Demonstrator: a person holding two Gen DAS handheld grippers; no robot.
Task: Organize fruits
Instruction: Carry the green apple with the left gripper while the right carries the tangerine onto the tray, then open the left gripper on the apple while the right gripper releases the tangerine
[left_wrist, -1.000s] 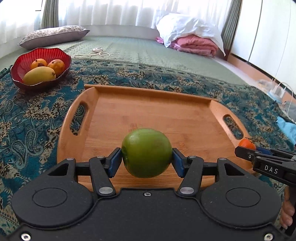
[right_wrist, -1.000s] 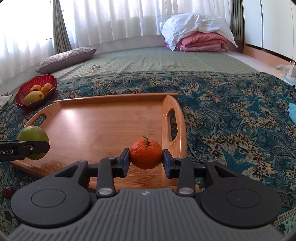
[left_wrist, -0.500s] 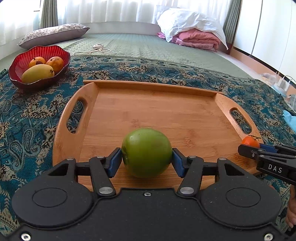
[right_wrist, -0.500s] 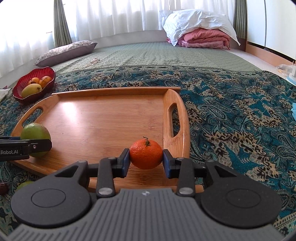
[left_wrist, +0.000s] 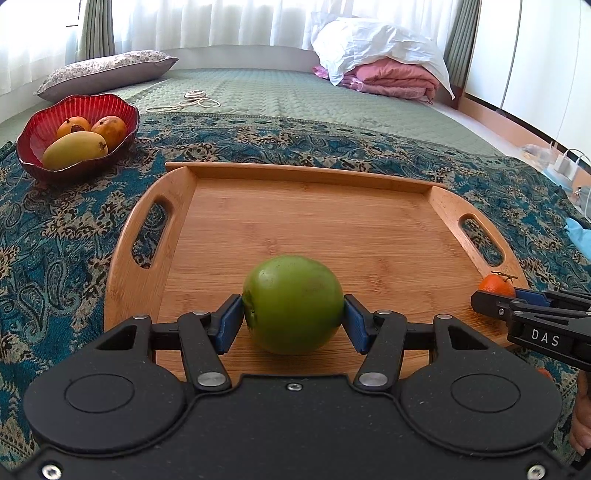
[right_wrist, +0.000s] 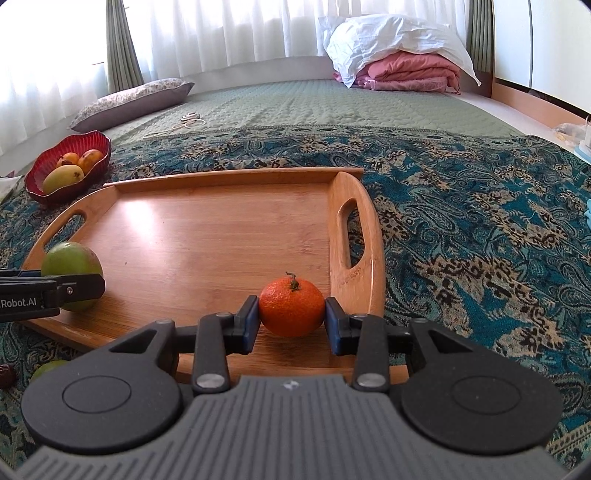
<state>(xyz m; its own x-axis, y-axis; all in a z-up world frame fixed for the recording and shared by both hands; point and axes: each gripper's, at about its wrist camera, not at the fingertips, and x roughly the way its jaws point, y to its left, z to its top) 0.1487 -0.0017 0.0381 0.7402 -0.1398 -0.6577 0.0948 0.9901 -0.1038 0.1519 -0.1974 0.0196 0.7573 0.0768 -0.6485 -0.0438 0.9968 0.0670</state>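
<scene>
Underfoot, a teal paisley cloth (left_wrist: 55, 236) covers the near part of a green quilted mat (left_wrist: 295, 92), with white curtains (right_wrist: 240, 33) behind, a pillow (left_wrist: 103, 72) at the far left and folded pink bedding (right_wrist: 410, 72) under a white pillow at the far right. On the cloth lies a wooden tray (left_wrist: 332, 221) with handle slots at both ends; left of it sits a red bowl (left_wrist: 37, 125) holding a mango and two orange fruits.

Left claw (left_wrist: 293, 321) is closed on a green fruit (left_wrist: 293, 302), pads pressed to its sides, low over the tray's near edge. Right claw (right_wrist: 291, 319) grips a tangerine (right_wrist: 291, 308) the same way, stem up, at the tray's near right corner beside the handle. Whether either fruit touches the wood is unclear.
</scene>
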